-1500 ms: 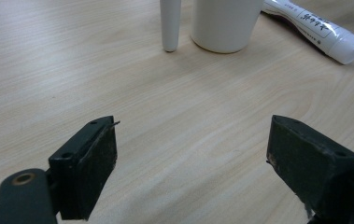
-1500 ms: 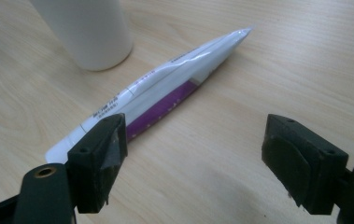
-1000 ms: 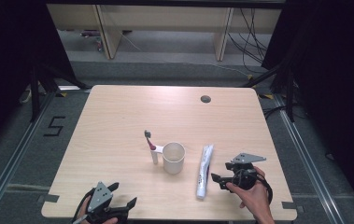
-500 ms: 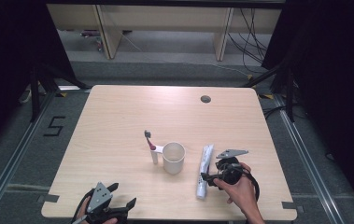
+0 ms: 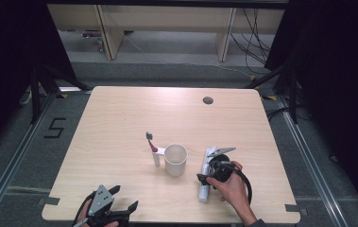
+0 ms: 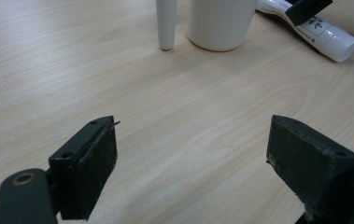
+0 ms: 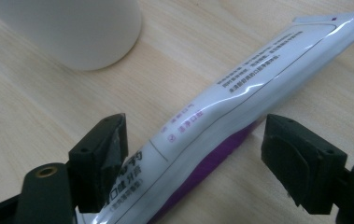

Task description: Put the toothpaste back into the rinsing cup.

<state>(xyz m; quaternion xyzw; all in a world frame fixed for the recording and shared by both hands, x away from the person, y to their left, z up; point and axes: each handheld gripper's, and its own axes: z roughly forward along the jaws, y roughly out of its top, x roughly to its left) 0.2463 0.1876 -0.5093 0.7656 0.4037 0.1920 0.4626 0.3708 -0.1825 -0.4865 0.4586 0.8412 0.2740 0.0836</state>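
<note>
A white toothpaste tube [image 5: 206,182] [image 7: 221,116] [image 6: 322,35] with a purple underside lies on the wooden table [image 5: 134,123], right of a white cup [image 5: 175,160] [image 6: 221,23] [image 7: 72,30]. My right gripper [image 5: 210,171] [image 7: 195,161] is open, its jaws straddling the tube's middle without pressing it. A toothbrush [image 5: 154,149] [image 6: 166,23] with a white handle stands left of the cup. My left gripper [image 5: 115,213] [image 6: 191,170] rests open at the table's front edge, nothing between its jaws.
A round grommet hole [image 5: 208,100] sits near the table's far right. Bare wood spreads across the left and far parts. Dark floor and cables [image 5: 257,28] lie beyond the far edge.
My right gripper has moved left from beside the tube and now sits over it, jaws on either side. The left gripper has stayed put.
</note>
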